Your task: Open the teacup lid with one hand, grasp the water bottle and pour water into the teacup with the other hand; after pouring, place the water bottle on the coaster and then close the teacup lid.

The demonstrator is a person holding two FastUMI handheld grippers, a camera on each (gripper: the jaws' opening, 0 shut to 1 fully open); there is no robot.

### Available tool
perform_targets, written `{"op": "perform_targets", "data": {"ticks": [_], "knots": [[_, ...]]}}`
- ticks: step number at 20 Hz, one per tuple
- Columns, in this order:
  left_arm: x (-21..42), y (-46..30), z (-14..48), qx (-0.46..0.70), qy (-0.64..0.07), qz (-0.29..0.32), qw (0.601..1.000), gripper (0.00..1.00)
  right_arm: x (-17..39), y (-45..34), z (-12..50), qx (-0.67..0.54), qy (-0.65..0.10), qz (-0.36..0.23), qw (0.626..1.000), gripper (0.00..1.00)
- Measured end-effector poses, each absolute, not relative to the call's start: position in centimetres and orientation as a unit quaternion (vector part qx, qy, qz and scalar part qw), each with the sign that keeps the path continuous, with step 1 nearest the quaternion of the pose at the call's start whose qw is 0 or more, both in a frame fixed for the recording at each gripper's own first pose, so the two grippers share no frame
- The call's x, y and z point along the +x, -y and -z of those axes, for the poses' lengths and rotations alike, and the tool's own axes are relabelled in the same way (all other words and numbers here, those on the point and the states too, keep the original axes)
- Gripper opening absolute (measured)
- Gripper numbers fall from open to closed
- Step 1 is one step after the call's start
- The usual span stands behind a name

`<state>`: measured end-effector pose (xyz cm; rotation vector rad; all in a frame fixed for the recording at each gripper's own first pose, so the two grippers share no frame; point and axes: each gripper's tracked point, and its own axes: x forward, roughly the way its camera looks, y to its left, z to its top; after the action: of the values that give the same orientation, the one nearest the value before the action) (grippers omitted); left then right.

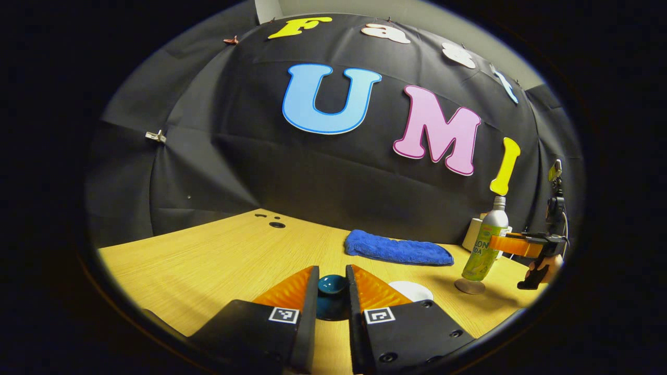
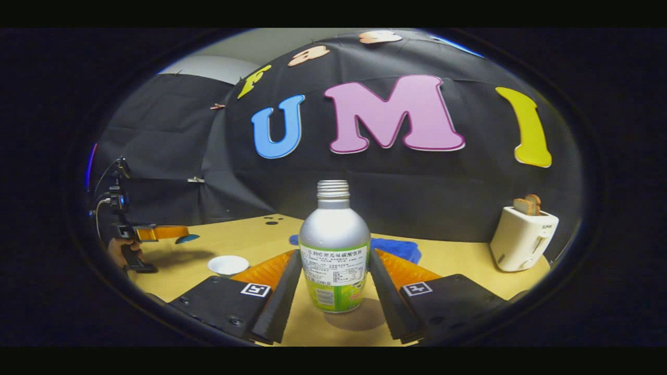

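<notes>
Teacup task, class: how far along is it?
Done: teal lid off the white teacup, pinched in the left gripper. In hand: right gripper flanks the silver-green metal bottle on its round brown coaster. Left: closing the lid; pouring unclear.

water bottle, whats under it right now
In the left gripper view the water bottle stands upright on a small round coaster on the wooden table. The bottle's base covers the coaster's middle, so only its rim can be seen.

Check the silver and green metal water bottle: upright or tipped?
Upright. The silver and green metal water bottle stands on the round coaster, uncapped neck straight up, between the right gripper fingers.
</notes>
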<state>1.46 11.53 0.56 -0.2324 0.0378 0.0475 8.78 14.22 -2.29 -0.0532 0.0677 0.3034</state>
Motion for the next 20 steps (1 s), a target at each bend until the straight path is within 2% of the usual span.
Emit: {"op": "perform_targets", "data": {"ticks": [6,7,8,10,11,12,13,14,15,17,20], "knots": [[1.7,-9.5,-0.5,-0.101,-0.025,-0.009,0.995,0.31,9.5,-14.3,3.5,0.000,-0.051,-0.136,0.989,0.76],[1.8,-9.2,-0.5,-0.101,-0.025,-0.006,0.995,0.31,9.5,-14.3,3.7,0.002,-0.052,-0.138,0.989,0.72],[1.7,-9.1,-0.5,-0.101,-0.026,-0.004,0.995,0.31,9.6,-14.4,3.9,0.002,-0.053,-0.140,0.989,0.76],[1.6,-9.1,-0.7,-0.098,-0.025,-0.004,0.995,0.31,9.7,-14.4,4.1,0.001,-0.053,-0.144,0.988,0.72],[1.7,-9.2,-0.7,-0.096,-0.023,-0.006,0.995,0.31,9.7,-14.4,4.3,0.000,-0.054,-0.144,0.988,0.76],[1.6,-9.4,-0.8,-0.095,-0.023,-0.008,0.995,0.31,9.7,-14.3,4.5,-0.001,-0.056,-0.145,0.988,0.72],[1.6,-9.4,-0.7,-0.094,-0.023,-0.009,0.995,0.31,9.7,-14.3,4.4,-0.001,-0.054,-0.145,0.988,0.76],[1.7,-9.5,-0.7,-0.093,-0.023,-0.010,0.995,0.31,9.7,-14.3,4.5,-0.002,-0.056,-0.145,0.988,0.73],[1.6,-9.6,-0.7,-0.093,-0.024,-0.010,0.995,0.31,9.6,-14.3,4.6,-0.003,-0.056,-0.145,0.988,0.78],[1.6,-9.5,-0.7,-0.094,-0.023,-0.009,0.995,0.31,9.6,-14.1,5.0,-0.006,-0.066,-0.138,0.988,0.81],[1.6,-9.1,-0.8,-0.095,-0.023,-0.004,0.995,0.31,8.6,-13.8,5.5,-0.003,-0.069,-0.136,0.988,0.99]]}}
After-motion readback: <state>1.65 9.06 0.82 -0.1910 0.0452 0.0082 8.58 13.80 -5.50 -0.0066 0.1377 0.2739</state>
